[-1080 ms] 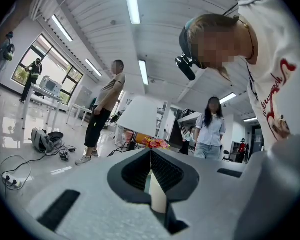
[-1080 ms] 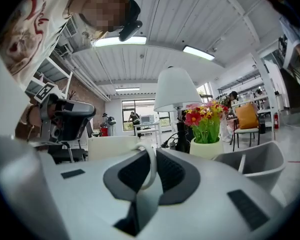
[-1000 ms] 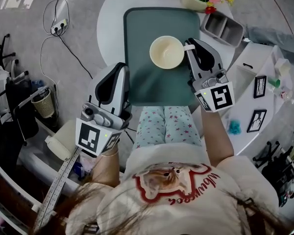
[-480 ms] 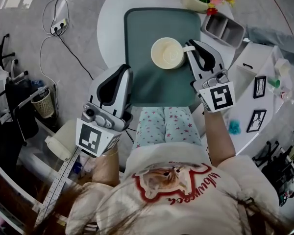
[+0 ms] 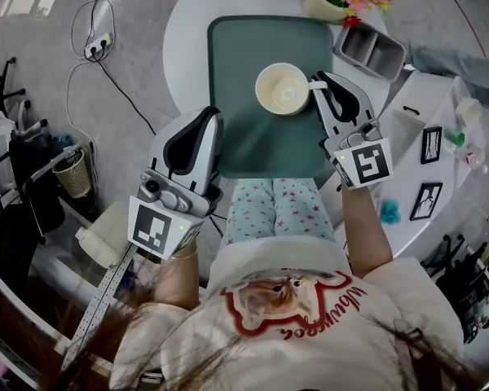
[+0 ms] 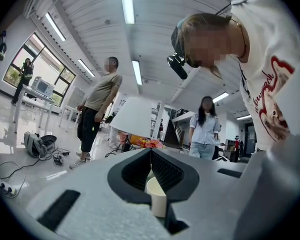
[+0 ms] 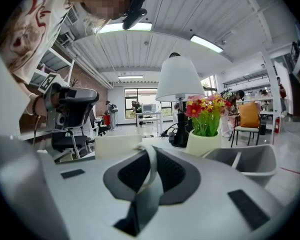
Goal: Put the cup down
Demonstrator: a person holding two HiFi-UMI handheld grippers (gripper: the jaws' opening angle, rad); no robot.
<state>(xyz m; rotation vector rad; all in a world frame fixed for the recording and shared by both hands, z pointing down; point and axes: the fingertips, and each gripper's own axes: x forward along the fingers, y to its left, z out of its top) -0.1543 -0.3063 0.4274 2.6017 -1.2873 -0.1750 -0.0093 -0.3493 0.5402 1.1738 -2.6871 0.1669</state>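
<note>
Head view: the cup (image 5: 283, 89) is upright and empty over the far half of the green tray (image 5: 261, 149), which lies on the round white table (image 5: 183, 47). The right gripper (image 5: 316, 84) reaches in from the cup's right side, with its tips at the handle. The left gripper (image 5: 209, 114) hangs at the tray's left edge, well apart from the cup and carrying nothing. Whether the cup's base touches the tray cannot be told from above. Left gripper view: the jaws meet at their tips and grip nothing. A pale shape shows low in the gap behind them, and it cannot be identified. Right gripper view: the jaws are clamped on the white handle (image 7: 151, 170). The cup's pale wall shows just beyond the left jaw. A flower pot (image 7: 206, 143) and a grey bin (image 7: 240, 160) stand further off, clear of the work. Assessment: the cup has been brought to the tray and looks level, so the carry appears largely done. What is left is to confirm it is seated, open the right jaws and draw them clear of the handle without tipping the cup.
</note>
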